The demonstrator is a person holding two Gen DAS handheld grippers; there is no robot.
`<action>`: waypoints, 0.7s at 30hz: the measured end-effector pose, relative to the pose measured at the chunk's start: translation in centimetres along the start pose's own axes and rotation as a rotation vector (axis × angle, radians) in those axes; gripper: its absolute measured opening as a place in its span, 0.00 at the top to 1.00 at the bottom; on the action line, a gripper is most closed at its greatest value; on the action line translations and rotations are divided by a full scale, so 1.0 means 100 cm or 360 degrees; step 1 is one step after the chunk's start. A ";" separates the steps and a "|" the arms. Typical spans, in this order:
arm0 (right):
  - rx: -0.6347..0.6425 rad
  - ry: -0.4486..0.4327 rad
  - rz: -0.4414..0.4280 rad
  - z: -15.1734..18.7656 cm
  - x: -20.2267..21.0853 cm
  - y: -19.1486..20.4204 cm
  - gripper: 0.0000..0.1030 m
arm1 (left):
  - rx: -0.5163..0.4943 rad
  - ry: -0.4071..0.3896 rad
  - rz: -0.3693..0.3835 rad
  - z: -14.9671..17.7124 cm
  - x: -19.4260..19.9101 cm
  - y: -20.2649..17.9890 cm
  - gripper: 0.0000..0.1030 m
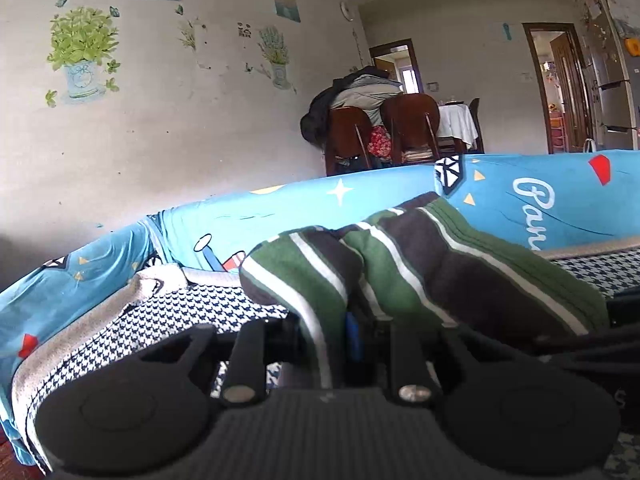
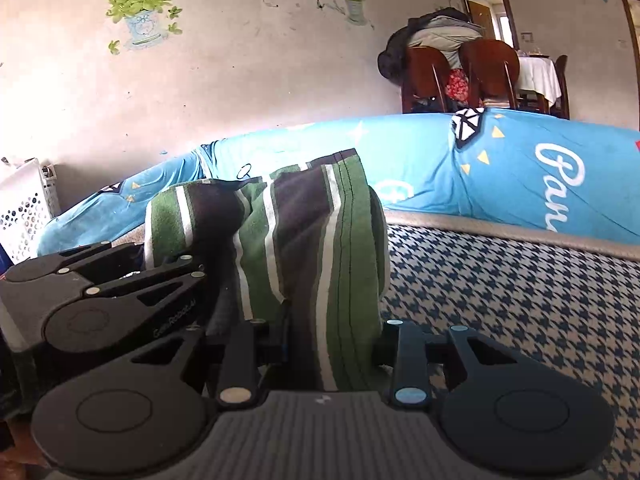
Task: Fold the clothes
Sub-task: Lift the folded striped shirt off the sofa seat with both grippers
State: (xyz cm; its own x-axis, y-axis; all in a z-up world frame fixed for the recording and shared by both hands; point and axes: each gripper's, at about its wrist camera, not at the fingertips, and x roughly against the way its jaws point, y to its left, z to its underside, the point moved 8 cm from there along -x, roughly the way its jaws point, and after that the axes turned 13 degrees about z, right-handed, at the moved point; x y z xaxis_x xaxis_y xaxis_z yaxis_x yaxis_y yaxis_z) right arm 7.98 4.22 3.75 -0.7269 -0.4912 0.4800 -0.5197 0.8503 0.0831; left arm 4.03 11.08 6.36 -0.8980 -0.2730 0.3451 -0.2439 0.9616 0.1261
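Observation:
A green, dark brown and white striped garment point(image 1: 420, 264) lies bunched on the houndstooth bed cover point(image 1: 160, 316). In the left wrist view my left gripper point(image 1: 352, 332) is shut on a fold of it, and the cloth drapes over and hides the fingertips. In the right wrist view the striped garment point(image 2: 304, 236) stands up in a thick bundle, with my right gripper point(image 2: 332, 328) shut on its lower edge. The left gripper point(image 2: 132, 268) sits close by on the left, against the same bundle. At the right edge of the left wrist view shows part of the right gripper point(image 1: 616, 320).
A rolled blue printed quilt point(image 2: 500, 168) runs along the far side of the bed. A white perforated laundry basket point(image 2: 24, 208) stands at the left by the wall. Wooden chairs piled with clothes point(image 1: 372, 120) stand beyond the bed. Houndstooth cover point(image 2: 520, 300) stretches to the right.

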 end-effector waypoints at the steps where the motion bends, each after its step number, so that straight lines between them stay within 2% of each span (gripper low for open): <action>1: -0.0001 -0.0001 -0.0007 -0.002 -0.003 0.003 0.68 | 0.0005 0.0002 -0.0011 -0.001 -0.002 0.003 0.81; 11: 0.0055 0.0007 -0.0072 -0.008 -0.036 0.030 0.68 | 0.0021 0.0071 -0.0088 -0.001 -0.035 0.032 0.80; 21: 0.0028 0.0074 -0.0099 -0.007 -0.080 0.033 0.68 | -0.0036 0.0155 -0.0154 0.005 -0.078 0.042 0.80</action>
State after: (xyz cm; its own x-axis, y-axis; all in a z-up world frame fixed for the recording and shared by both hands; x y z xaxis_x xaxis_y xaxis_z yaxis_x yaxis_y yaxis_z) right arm 12.37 11.11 0.76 -0.6714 -0.5333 0.5146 -0.5713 0.8147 0.0988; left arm 9.81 17.31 3.74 -0.8306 -0.3671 0.4187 -0.3185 0.9300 0.1836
